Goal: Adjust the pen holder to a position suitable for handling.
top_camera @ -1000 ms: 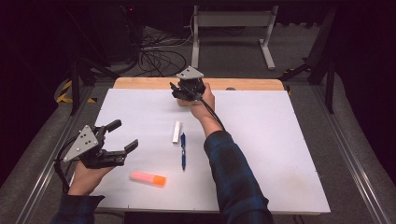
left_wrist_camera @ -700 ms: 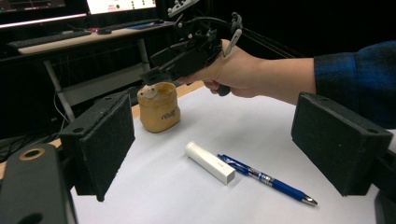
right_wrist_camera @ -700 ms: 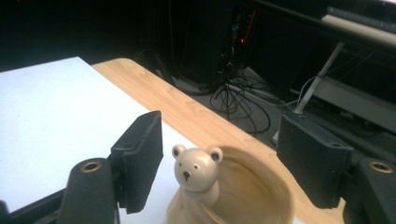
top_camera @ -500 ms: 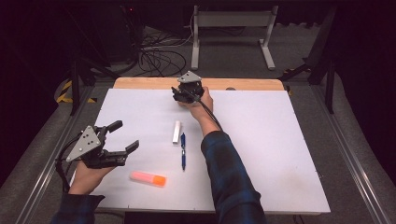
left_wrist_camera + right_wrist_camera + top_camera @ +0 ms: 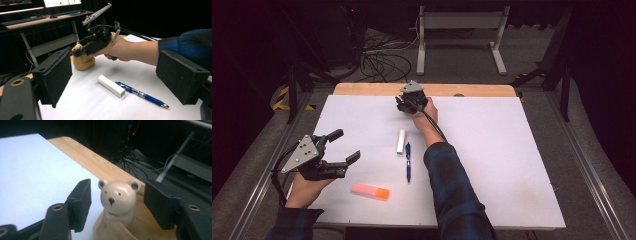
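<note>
A cream bear figurine (image 5: 117,197) stands upright at the far edge of the white board, partly on the wood strip. My right gripper (image 5: 120,203) is open, one jaw on each side of the bear's head and a gap on both sides. From the left gripper view the bear (image 5: 83,62) sits just under the right gripper (image 5: 81,51). In the high view the right gripper (image 5: 406,104) covers the bear. My left gripper (image 5: 346,145) hangs open over the near left of the board, with nothing between its pads (image 5: 57,75).
A white cylinder (image 5: 400,141) and a blue pen (image 5: 408,161) lie side by side mid-board. An orange highlighter (image 5: 370,191) lies near the front edge. A wood strip (image 5: 362,89) borders the white board (image 5: 512,150) at the far side; cables and a metal stand lie beyond.
The right gripper has crept slightly nearer and lower at the far edge. The left gripper has hardly moved.
</note>
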The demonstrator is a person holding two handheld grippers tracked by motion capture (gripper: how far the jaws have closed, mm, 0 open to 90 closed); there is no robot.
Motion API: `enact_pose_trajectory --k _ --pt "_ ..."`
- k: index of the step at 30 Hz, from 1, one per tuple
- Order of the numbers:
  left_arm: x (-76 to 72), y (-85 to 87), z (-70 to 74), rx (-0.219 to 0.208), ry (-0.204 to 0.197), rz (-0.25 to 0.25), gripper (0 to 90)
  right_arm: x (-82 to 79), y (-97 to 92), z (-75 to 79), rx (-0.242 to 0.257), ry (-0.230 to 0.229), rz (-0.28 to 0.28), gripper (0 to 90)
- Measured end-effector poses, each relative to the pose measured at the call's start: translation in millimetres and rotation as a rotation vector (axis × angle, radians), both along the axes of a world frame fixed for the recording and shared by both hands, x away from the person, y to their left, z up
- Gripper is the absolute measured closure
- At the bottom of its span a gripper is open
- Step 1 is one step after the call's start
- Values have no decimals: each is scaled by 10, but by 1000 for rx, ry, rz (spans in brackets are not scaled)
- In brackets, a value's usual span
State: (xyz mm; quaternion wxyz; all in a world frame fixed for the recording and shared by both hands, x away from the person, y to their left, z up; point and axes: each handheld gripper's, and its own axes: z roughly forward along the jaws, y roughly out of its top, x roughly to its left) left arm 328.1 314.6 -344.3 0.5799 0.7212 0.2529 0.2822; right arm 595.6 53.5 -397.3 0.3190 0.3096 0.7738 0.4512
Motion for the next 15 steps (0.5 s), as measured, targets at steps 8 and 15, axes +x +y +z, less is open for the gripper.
enact_pose_trajectory --k 8,15 --pt "22 -7 -30 6 15 -2 144 27 18 -101 -16 37 -21 572" --pt "14 -2 -38 0 12 -1 144 41 36 -121 -14 38 -25 634"
